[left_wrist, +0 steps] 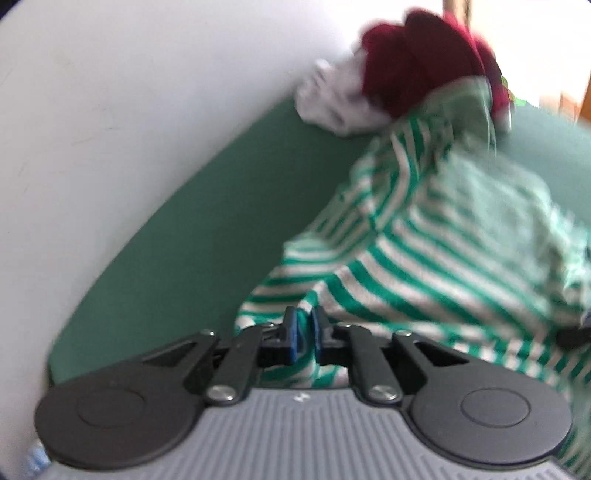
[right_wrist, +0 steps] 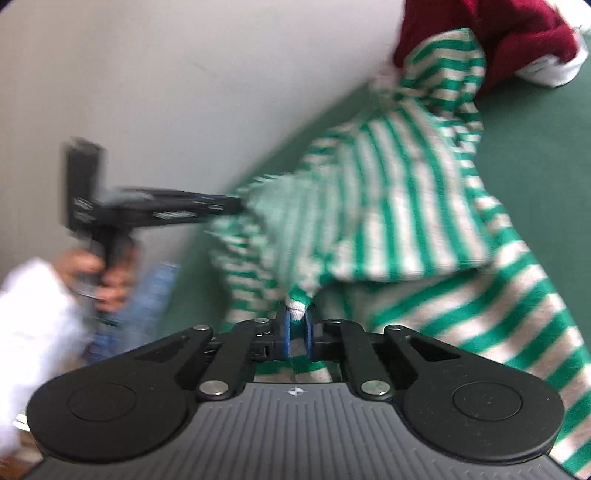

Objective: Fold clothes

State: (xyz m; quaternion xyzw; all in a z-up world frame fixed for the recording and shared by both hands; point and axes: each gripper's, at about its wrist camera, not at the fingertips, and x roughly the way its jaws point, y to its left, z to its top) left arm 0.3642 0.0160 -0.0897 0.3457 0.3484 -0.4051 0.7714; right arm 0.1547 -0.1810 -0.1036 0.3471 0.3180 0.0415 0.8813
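A green-and-white striped garment (left_wrist: pixel 417 258) hangs crumpled over the green table (left_wrist: pixel 207 229), stretched between both grippers. My left gripper (left_wrist: pixel 306 328) is shut on a fold of its edge. My right gripper (right_wrist: pixel 297 325) is shut on another bunched edge of the striped garment (right_wrist: pixel 399 192). In the right wrist view the left gripper (right_wrist: pixel 236 205) shows from the side at the left, blurred, pinching the cloth, with a hand (right_wrist: pixel 107 273) on its handle. The garment's far end reaches the pile behind it.
A dark red garment (left_wrist: pixel 424 59) and a white one (left_wrist: pixel 332 99) lie piled at the table's far end, also the dark red garment (right_wrist: pixel 498 33) in the right view. A pale wall (left_wrist: pixel 129 92) runs along the table's left edge. A white sleeve (right_wrist: pixel 33 317) sits at lower left.
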